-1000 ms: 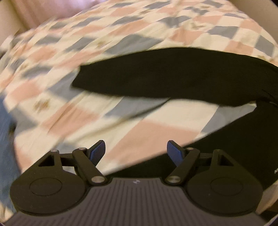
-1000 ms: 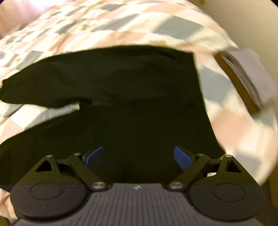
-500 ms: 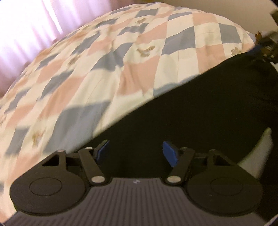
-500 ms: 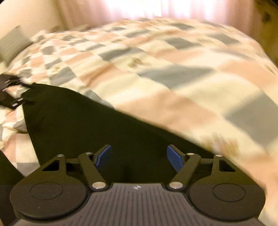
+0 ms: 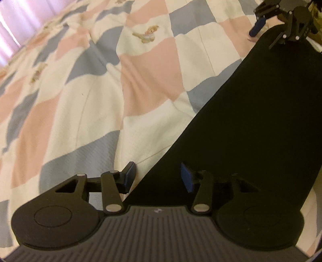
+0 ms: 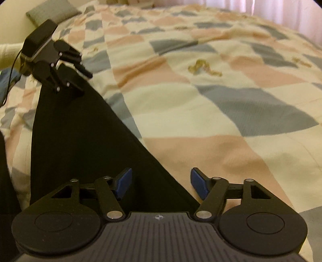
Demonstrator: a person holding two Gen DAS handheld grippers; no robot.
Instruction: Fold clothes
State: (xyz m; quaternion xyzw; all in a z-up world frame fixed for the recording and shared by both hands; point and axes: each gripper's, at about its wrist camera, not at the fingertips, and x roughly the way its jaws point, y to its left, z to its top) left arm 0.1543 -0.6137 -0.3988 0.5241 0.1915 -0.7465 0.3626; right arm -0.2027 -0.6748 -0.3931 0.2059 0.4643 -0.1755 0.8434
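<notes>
A black garment [image 5: 251,121] lies flat on the checked bedspread [image 5: 100,100]. My left gripper [image 5: 158,176] is open and low over the cloth, with the garment's straight edge running between its fingers. At the far end of that edge, my right gripper [image 5: 265,34] shows at the top right. In the right wrist view, the right gripper [image 6: 161,183] is open and straddles the edge of the same garment [image 6: 80,131]. The left gripper [image 6: 84,83] appears there at the far corner, top left. Neither holds the cloth.
The bedspread [image 6: 221,100] stretches wide on the outer side of the garment edge. A grey cushion-like object [image 6: 50,10] sits at the bed's far left corner. Pale curtains [image 5: 12,24] hang beyond the bed. A cable [image 6: 10,80] trails from the left gripper.
Both grippers have come down from above the garment to its edge, one at each end, now facing each other. Both stay open; the garment has not moved.
</notes>
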